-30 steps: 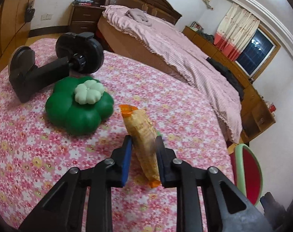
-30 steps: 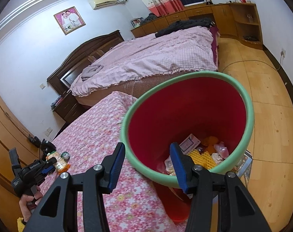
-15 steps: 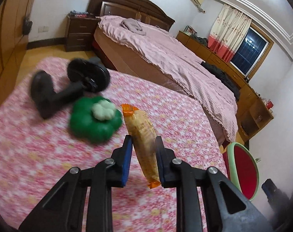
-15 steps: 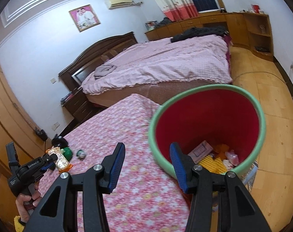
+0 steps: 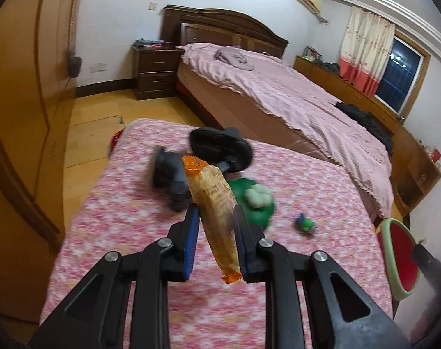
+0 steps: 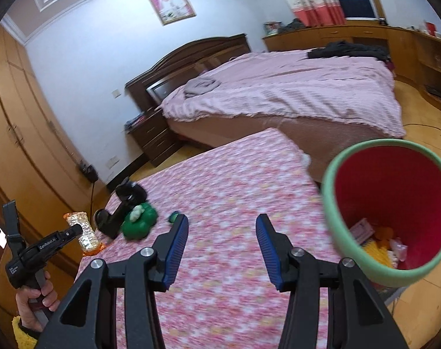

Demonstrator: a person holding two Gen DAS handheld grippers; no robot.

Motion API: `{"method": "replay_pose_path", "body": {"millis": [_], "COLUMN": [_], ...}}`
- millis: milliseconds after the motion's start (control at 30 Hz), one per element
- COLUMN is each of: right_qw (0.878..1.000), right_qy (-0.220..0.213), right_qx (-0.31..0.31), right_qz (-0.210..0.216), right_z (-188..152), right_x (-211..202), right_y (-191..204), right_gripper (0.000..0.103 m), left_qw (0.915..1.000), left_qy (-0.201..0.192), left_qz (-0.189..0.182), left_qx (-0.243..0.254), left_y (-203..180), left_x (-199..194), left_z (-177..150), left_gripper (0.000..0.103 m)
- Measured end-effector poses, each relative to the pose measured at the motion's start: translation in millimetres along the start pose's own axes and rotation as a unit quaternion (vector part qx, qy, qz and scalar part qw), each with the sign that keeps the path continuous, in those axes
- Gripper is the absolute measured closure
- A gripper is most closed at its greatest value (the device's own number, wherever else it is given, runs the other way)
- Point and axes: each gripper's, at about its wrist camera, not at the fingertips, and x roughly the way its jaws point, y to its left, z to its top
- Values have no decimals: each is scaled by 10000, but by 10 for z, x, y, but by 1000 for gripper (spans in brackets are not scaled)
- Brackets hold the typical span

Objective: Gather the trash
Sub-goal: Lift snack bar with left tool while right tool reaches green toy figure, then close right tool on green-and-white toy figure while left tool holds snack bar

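Beside the pink bed (image 5: 293,99) | floral-clothed table (image 6: 220,203), red bin (image 6: 392,221) at its edge | left gripper (image 5: 216,244) raised over table, clamping orange snack wrapper (image 5: 217,212) | right gripper (image 6: 220,247) fingers apart, empty

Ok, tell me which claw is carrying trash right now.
The left claw: it is shut on the orange snack wrapper, lifted above the floral table. The right claw stands open, holding nothing.

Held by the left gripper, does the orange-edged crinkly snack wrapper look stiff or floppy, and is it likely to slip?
The orange-edged snack wrapper stands straight above and below the shut left gripper, so probably stiffish and light. Its glossy film may slip; only its middle is pinched.
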Motion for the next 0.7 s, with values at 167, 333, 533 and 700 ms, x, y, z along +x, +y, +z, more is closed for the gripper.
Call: {"method": "replay_pose_path", "body": {"millis": [167, 333, 533, 700], "right_qw": [9993, 9973, 9942, 9923], "right_qy": [290, 582, 872, 964], "right_qx": [-206, -433, -635, -764], "right_qz": [92, 94, 18, -164], "right_z": [-16, -44, -78, -103], "right_x": [405, 853, 1339, 1629], "right_y": [293, 512, 684, 784], "right_gripper": [51, 51, 51, 51], "left_qw": [9997, 9992, 9989, 9987], "left_qy": [142, 270, 183, 121], "left_qz": [52, 52, 217, 217], "left_qx": [-196, -296, -375, -438], "left_y": [258, 368, 424, 468], "left_x": [137, 294, 362, 382], "left_z": [-78, -167, -216, -214], "left_gripper": [80, 80, 80, 80]}}
